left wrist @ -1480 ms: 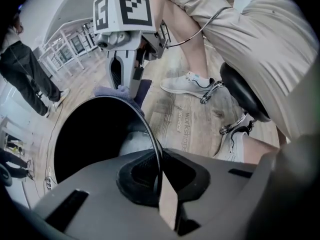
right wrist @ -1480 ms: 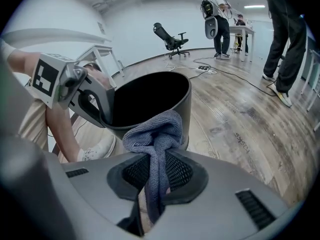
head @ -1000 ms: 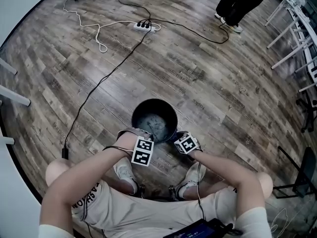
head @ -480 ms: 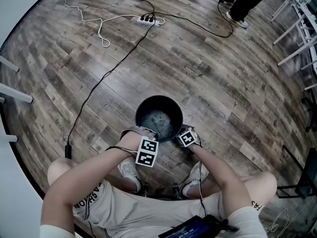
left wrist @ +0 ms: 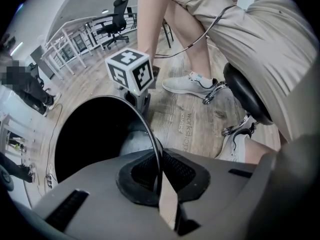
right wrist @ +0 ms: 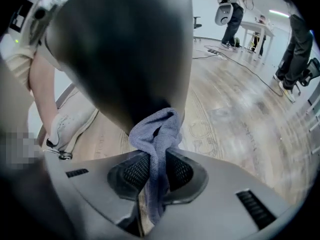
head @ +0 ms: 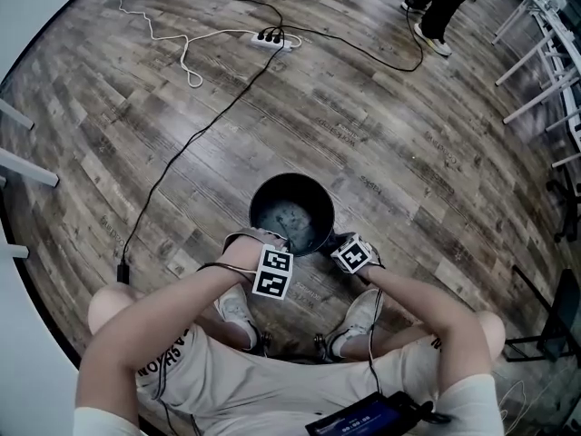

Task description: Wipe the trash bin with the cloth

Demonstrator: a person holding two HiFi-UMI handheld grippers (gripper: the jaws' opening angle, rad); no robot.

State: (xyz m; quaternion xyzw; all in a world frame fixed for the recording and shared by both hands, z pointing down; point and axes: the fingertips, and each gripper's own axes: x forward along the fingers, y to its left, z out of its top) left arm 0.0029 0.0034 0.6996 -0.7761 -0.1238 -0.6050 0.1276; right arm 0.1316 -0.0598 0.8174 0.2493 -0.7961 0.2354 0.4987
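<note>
A black round trash bin (head: 257,203) stands on the wood floor between the seated person's feet. My left gripper (head: 271,242) is shut on the bin's thin rim (left wrist: 146,129) at its near side, with one jaw inside and one outside. My right gripper (head: 335,244) is shut on a blue-grey cloth (right wrist: 158,134). The bunched cloth presses against the bin's dark outer wall (right wrist: 135,49) on its near right side. The left gripper view also shows the right gripper's marker cube (left wrist: 130,72) just beyond the rim.
A power strip (head: 270,36) with black and white cables lies on the floor far ahead; one black cable runs down to the left of the bin. A standing person's legs (head: 440,3) are at the top right, beside white frames (head: 545,53). My shoes (head: 238,312) flank a stool base.
My right gripper with the cloth has slid a little to the right along the bin's outer side. The left gripper has kept its hold on the rim.
</note>
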